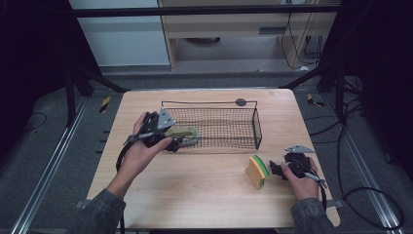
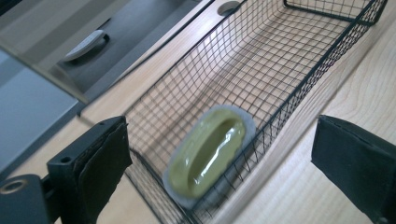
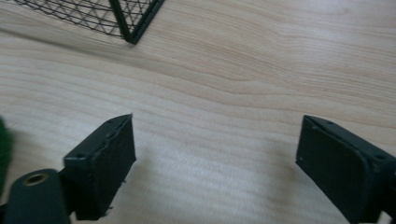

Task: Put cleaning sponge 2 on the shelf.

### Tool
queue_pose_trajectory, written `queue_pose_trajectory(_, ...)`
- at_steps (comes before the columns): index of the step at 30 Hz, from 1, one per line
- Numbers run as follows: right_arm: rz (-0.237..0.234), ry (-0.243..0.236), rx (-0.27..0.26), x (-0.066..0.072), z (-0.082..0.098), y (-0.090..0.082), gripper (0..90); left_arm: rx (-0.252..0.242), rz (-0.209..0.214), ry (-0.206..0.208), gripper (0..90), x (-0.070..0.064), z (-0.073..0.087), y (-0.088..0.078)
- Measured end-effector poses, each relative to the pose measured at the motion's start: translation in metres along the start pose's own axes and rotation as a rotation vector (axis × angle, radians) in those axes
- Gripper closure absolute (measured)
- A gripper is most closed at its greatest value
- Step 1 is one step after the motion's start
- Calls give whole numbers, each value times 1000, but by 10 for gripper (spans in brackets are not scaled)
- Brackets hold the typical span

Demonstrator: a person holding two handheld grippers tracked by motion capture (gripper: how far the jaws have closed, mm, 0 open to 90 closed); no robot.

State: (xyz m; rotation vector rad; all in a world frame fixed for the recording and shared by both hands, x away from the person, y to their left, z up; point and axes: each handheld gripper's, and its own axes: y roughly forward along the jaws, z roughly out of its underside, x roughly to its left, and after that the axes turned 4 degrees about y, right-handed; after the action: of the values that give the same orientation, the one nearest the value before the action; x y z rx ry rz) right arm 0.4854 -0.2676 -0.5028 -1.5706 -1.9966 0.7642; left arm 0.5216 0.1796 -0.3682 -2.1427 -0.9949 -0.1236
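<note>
Just ahead of the spread left gripper (image 2: 219, 163), the olive brush (image 2: 208, 154) lies inside the basket (image 2: 299, 88), unpinched

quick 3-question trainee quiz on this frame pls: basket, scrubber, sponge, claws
1. True or false: the olive scrubber lies inside the wire basket.
2. What sits on the table just in front of the right claw?
A. a cup
B. a yellow-and-green sponge
C. a spoon
3. Fill in: the left claw has its jaws ____, with the scrubber lying free between and beyond them.

Key
1. True. It rests on the basket floor at the end nearest the left claw.
2. B. The sponge stands on edge beside that claw; the right gripper view shows nothing but bare wood between the jaws.
3. open
</note>
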Motion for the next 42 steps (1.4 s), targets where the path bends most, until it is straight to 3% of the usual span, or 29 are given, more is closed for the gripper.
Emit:
queue_pose_trajectory(2, -1, -2, -1, 2, 1, -4, 143, -3, -7, -16, 39, -2, 8, -2)
queue_pose_trajectory(5, -16, -56, 48, 12, 5, -20, 156, 7, -18, -70, 43, -13, 43, -5)
queue_pose_trajectory(6, -23, -63, 59, 14, 6, -25, 156, 7, -18, -70, 44, -13, 43, -5)
queue_pose_trajectory(8, -20, -76, 71, 17, 7, -28, 156, 26, -23, -85, 44, -19, 60, -3)
queue_pose_trajectory(9, -19, -89, 94, 20, 12, -37, 155, 76, -17, -83, 45, -21, 75, 1)
queue_pose_trajectory(10, -19, -89, 94, 20, 12, -37, 155, 76, -17, -83, 47, -21, 75, 1)
queue_pose_trajectory(11, -27, -86, 117, 23, 17, -44, 155, 86, -6, -103, 47, -21, 89, 4)
queue_pose_trajectory(15, -34, -66, 152, 27, 25, -55, 177, 124, 9, -146, 47, -25, 108, 10)
queue_pose_trajectory(17, -66, -44, 177, 34, 28, -65, 188, 145, 49, -210, 47, -28, 121, 17)
queue_pose_trajectory(22, -111, -50, 208, 52, 19, -81, 188, 185, 73, -229, 46, -32, 131, 26)
queue_pose_trajectory(28, -142, -60, 227, 64, 12, -91, 178, 208, 93, -261, 45, -32, 137, 33)
queue_pose_trajectory(32, -152, -82, 239, 76, 2, -95, 171, 194, 115, -330, 31, -28, 144, 35)
queue_pose_trajectory(42, -151, -117, 279, 90, -23, -92, 171, 154, 112, -330, 0, -28, 148, 37)
